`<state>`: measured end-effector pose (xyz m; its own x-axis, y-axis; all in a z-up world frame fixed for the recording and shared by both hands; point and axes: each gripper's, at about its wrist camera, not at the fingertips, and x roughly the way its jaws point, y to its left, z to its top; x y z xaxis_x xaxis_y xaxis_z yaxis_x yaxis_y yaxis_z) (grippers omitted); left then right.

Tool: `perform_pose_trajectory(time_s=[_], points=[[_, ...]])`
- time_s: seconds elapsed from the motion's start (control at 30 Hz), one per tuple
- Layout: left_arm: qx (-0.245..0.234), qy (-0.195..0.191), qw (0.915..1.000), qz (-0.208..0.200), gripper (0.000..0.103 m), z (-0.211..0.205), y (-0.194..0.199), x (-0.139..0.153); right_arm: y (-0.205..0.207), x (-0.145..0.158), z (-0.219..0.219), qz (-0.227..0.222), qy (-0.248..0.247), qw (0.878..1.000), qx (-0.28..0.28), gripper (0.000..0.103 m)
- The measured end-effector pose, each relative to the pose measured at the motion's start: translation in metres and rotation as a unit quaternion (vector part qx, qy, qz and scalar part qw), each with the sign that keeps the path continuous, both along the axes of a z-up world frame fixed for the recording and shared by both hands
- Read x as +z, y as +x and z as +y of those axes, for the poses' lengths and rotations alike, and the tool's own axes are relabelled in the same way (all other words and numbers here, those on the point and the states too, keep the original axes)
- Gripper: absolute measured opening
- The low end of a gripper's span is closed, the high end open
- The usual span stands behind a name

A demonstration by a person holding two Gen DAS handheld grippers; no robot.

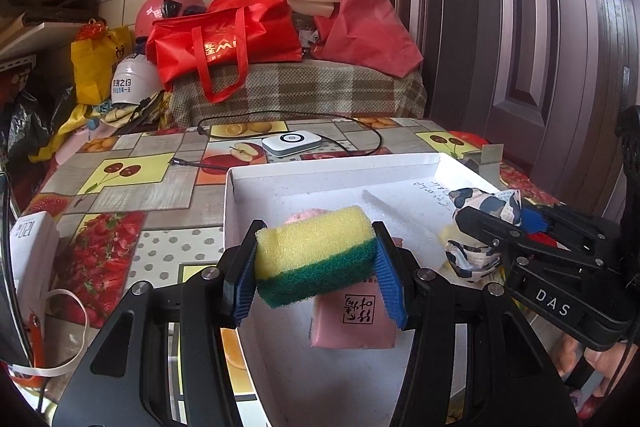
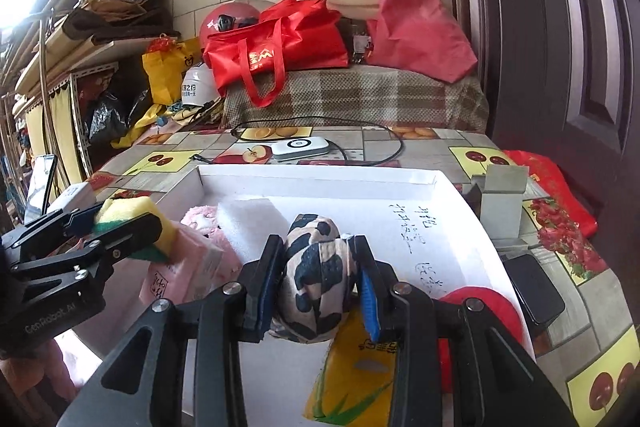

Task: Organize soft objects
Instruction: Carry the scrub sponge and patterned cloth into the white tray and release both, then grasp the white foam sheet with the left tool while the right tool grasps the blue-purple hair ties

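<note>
My left gripper [image 1: 316, 267] is shut on a yellow-and-green sponge [image 1: 314, 253], held above the near part of a white shallow box [image 1: 320, 173]. The same sponge [image 2: 136, 217] shows at the left of the right wrist view. My right gripper [image 2: 320, 291] is shut on a cow-patterned cloth bundle [image 2: 316, 275], also over the box [image 2: 320, 173]; the bundle [image 1: 486, 211] appears at the right in the left wrist view. Inside the box lie a pink tissue pack [image 1: 352, 319], a pink fluffy item [image 2: 200, 223], a white foam piece [image 2: 248, 223], a yellow packet [image 2: 356, 367] and a red soft thing [image 2: 484, 311].
The box sits on a table with a fruit-print cloth [image 1: 120, 187]. Behind it lie a white device [image 1: 292, 143] with a black cable [image 1: 360, 129]. A small grey carton [image 2: 502, 199] and a black phone [image 2: 534, 287] are right of the box. Red bags [image 1: 224, 39] rest on a plaid-covered surface beyond.
</note>
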<state>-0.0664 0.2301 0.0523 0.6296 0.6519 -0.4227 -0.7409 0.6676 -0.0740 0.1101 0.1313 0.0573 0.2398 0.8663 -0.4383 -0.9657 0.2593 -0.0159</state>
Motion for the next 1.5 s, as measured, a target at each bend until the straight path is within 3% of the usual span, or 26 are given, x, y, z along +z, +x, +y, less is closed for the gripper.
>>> perform_pose_trajectory(time_s=[0.1, 0.13, 0.17, 0.2, 0.23, 0.43, 0.5, 0.83, 1.0, 1.27, 1.5], points=[[0.008, 0.002, 1.0, 0.002, 0.059, 0.0, 0.0, 0.0, 0.0, 0.002, 0.001, -0.006, 0.004, 1.0, 0.001, 0.038], [0.011, 0.002, 0.9999, 0.003, 0.069, 0.0, 0.0, 0.0, 0.001, 0.003, 0.0, -0.005, 0.008, 1.0, -0.003, 0.042], [0.017, 0.003, 0.9998, 0.004, 0.085, 0.0, -0.001, 0.0, 0.002, 0.003, -0.003, -0.005, 0.014, 1.0, -0.011, 0.057], [0.024, 0.006, 0.9997, 0.001, 0.09, 0.0, -0.002, 0.001, 0.004, 0.004, -0.005, -0.003, 0.02, 1.0, -0.016, 0.069], [0.029, 0.006, 0.9995, -0.004, 0.1, 0.0, -0.005, 0.001, 0.006, 0.005, -0.007, -0.001, 0.026, 0.999, -0.024, 0.089], [0.031, 0.013, 0.9994, -0.01, 0.103, -0.003, -0.009, 0.003, 0.01, 0.006, -0.008, 0.003, 0.035, 0.999, -0.038, 0.096], [0.031, 0.016, 0.9993, -0.012, 0.103, -0.004, -0.009, 0.003, 0.014, 0.006, -0.008, 0.009, 0.035, 0.998, -0.048, 0.103], [0.049, 0.02, 0.9981, -0.032, 0.103, -0.006, -0.018, 0.006, 0.008, 0.009, -0.018, -0.01, 0.058, 0.997, -0.056, 0.103], [0.059, 0.028, 0.9973, -0.032, 0.103, -0.009, -0.028, 0.007, 0.015, 0.01, -0.029, -0.002, 0.065, 0.994, -0.085, 0.103], [0.052, 0.035, 0.9973, -0.038, 0.103, -0.02, -0.045, 0.006, 0.011, 0.012, -0.061, -0.028, 0.072, 0.989, -0.128, 0.103], [0.043, 0.039, 0.9979, -0.03, 0.103, -0.039, -0.062, 0.006, 0.01, 0.01, -0.096, -0.021, 0.076, 0.987, -0.14, 0.103]])
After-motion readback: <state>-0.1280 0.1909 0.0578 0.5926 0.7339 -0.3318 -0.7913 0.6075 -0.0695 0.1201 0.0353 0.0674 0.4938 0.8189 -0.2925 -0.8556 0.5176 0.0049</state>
